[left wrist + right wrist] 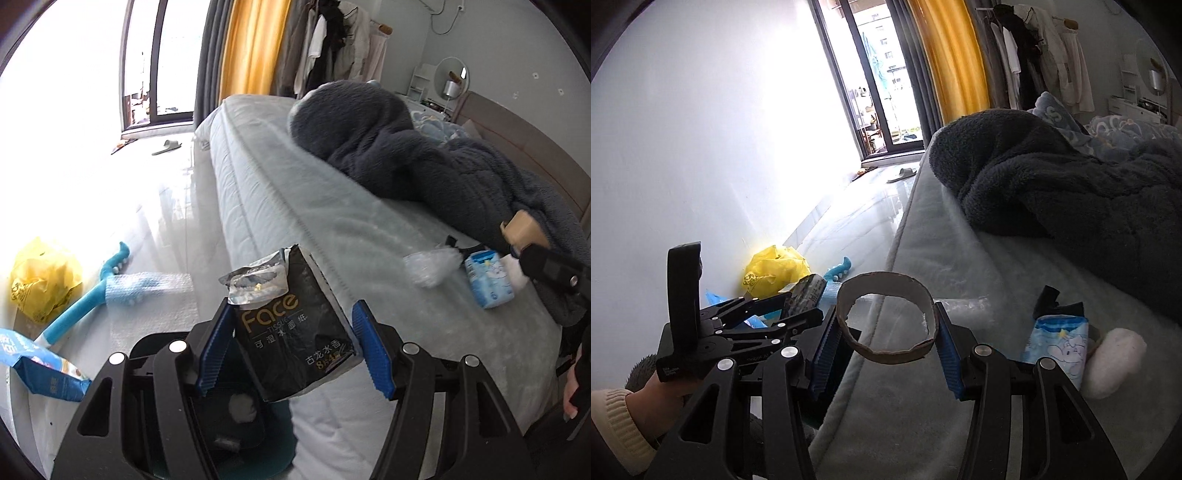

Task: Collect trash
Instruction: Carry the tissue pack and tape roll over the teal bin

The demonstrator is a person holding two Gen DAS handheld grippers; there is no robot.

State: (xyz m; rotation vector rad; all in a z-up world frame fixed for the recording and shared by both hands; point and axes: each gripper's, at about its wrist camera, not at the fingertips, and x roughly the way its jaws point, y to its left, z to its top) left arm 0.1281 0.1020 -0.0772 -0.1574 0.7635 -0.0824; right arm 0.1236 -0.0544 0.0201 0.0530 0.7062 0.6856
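The left claw point(293, 343) is clamped on a torn black tissue pack point(295, 332), its blue pads pressing the pack's two sides over the edge of the bed point(258, 177). The pack's ripped silver mouth flops open at the top, and what is inside is hard to make out. Below the claw sits a dark bin point(236, 417) with something pale in it, mostly hidden by the claw's frame.

The right claw point(886, 332) grips a cardboard roll core point(886, 321) end-on, squeezed slightly oval between the pads, also at the bed's edge. To its left the other claw shows side-on, with a hand point(661, 391) and cream cuff cut off at the frame.

On the bed, near a heaped dark fleece blanket point(424, 158), lie a crumpled clear wrapper point(428, 266), a small blue tissue packet point(487, 277) and a white wad point(1112, 362), half hidden behind the claw's arm. A black scrap behind the packet is too small to identify.

On the floor by the wall: a yellow plastic bag point(44, 277), a blue toy point(96, 284), bubble wrap point(155, 295) and a blue package point(40, 365) cut by the frame.
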